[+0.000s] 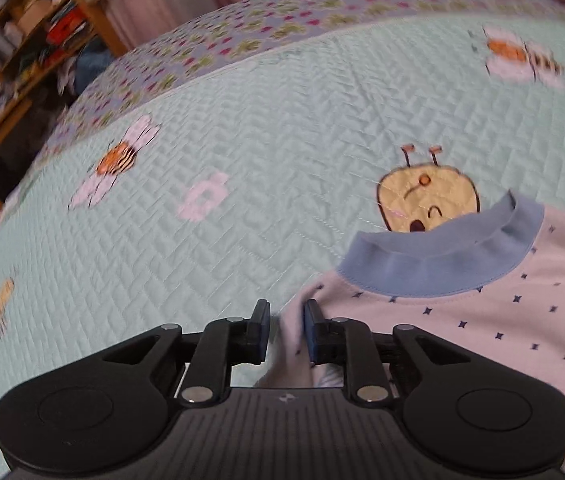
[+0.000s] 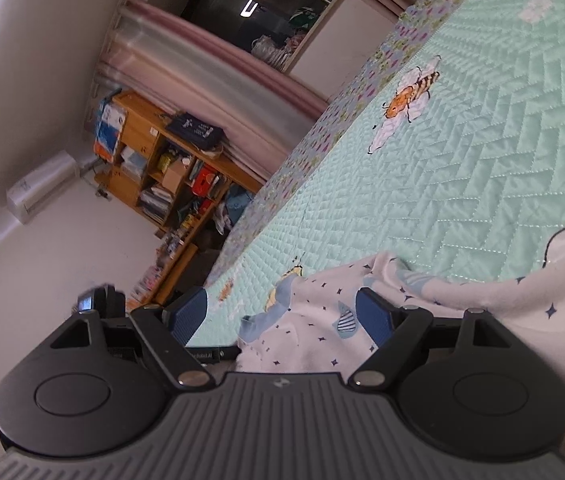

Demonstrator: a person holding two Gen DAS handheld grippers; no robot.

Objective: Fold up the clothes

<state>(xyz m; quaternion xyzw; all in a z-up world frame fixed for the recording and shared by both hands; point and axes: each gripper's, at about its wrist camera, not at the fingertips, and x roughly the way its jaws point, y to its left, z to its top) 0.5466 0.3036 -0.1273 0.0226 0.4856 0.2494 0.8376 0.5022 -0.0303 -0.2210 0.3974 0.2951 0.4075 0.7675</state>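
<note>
A mint-green quilt (image 1: 242, 152) with stitched bees and flowers covered the bed, edged by a flowered border (image 1: 218, 44). Beyond the bed's far edge stood a wooden shelf (image 2: 162, 168) crammed with boxes and books, with pink curtains (image 2: 210, 68) behind it. Nothing lay on the quilt between the grippers and the garment.

The pale shirt (image 1: 482, 312), dotted with small dark stars and trimmed with a blue collar (image 1: 438, 264), lay on the quilt, its collar covering the lower part of a yellow bee face (image 1: 426, 196).

The left gripper (image 1: 287, 330) pointed steeply down at the shirt's edge. Its jaws stood only narrowly apart, with a fold of the pale cloth bunched between them; the right pad touched the cloth, while a thin gap showed at the left pad, so a firm clamp could not be confirmed.

The right gripper (image 2: 282, 316) was held nearly level and rolled sideways, its jaws wide apart, with the shirt lying between and beneath them but pressed by neither.

Only the right view showed a wall air conditioner (image 2: 40, 186) and a dark window; only the left view showed the collar fully.
</note>
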